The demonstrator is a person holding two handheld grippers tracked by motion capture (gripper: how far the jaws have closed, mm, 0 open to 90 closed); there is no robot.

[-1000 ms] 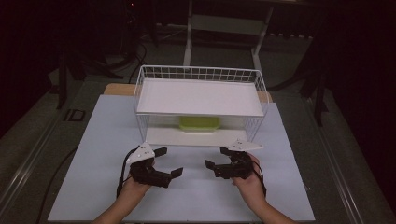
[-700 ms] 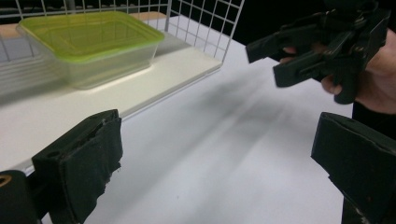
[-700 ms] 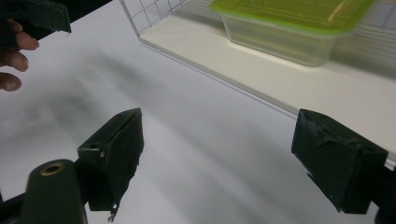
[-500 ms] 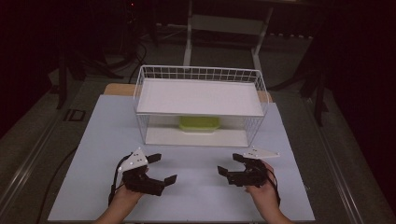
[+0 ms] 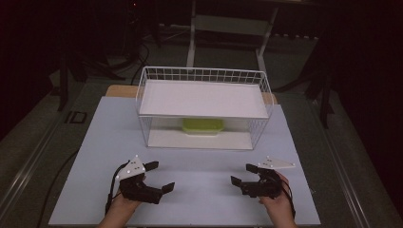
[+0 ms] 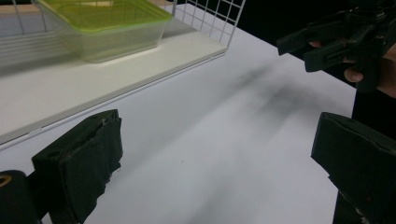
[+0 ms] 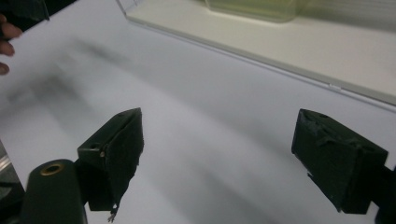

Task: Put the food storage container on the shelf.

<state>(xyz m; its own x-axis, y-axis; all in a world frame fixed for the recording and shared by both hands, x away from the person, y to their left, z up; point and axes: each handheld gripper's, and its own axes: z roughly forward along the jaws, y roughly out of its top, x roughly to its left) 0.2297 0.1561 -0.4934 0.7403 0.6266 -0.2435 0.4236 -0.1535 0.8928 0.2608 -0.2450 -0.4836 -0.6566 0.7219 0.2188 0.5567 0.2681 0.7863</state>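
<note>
Seen from above, two forearms come in at the bottom edge, each hand holding a black two-jaw gripper low over a pale, bare surface [image 5: 199, 190]. The left gripper [image 5: 159, 176] sits at the near left, its jaws spread wide and holding nothing, pointing toward the middle and slightly away from the person. A pale three-cornered plate [image 5: 131, 168] rides on top of it. The right gripper [image 5: 241, 175] sits at the near right, well apart from the left one, its jaws also spread wide and empty, pointing back toward the middle. It carries a matching plate [image 5: 275, 164].

In the left gripper view, the two black padded jaws stand far apart at the bottom corners, with plain surface between them; the other hand and its gripper appear at the upper right. In the right gripper view, the jaws are likewise far apart over bare surface, and fingertips [image 7: 6, 31] of the other hand show at the upper left edge.

Farther back, in the middle of the surface, stands a white wire rack [image 5: 202, 75] with a white upper shelf [image 5: 202, 98] and a white lower board [image 5: 166, 139]. A clear container with a green lid [image 5: 203, 126] rests on the lower board, under the shelf, toward the back. Beyond the surface the room is dark, with a pale frame dimly visible.
</note>
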